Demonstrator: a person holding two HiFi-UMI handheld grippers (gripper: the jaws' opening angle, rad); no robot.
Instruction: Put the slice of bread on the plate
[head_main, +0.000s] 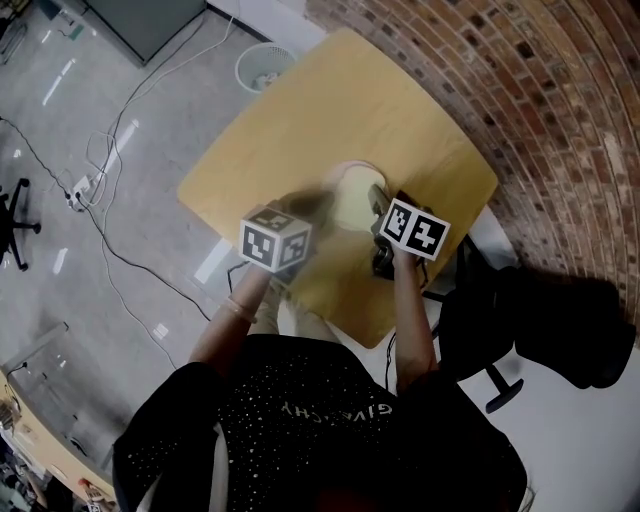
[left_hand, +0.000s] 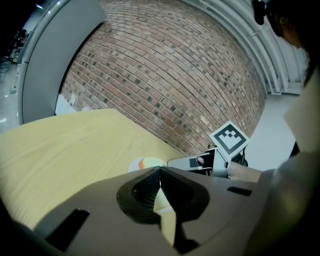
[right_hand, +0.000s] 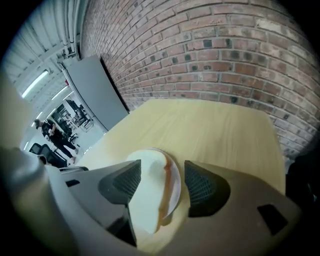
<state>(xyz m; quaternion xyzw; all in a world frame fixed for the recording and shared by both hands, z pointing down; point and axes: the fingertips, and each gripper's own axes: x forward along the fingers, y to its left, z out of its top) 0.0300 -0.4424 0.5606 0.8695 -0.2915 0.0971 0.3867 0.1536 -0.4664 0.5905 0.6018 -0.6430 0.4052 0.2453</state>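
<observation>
The slice of bread (right_hand: 148, 200), white with a brown crust, lies on a small white plate (right_hand: 176, 186) on the wooden table. My right gripper (right_hand: 162, 172) hangs just over it, pointing steeply down. Its jaws are open, one on each side of the slice, and a gap shows between the crust and the right pad. In the head view the bread (head_main: 350, 200) and plate (head_main: 352, 168) sit mid-table, with the right gripper (head_main: 380, 205) at their right edge. The left gripper (left_hand: 160, 172) is shut and empty, held short of the plate (left_hand: 145, 163); in the head view this gripper (head_main: 312, 208) is blurred.
The table (head_main: 300, 130) is pale wood and stands against a brick wall (head_main: 560, 90). A black office chair (head_main: 540, 320) is at the right, a white waste basket (head_main: 265, 65) beyond the far corner. Cables (head_main: 100, 190) run over the floor at left.
</observation>
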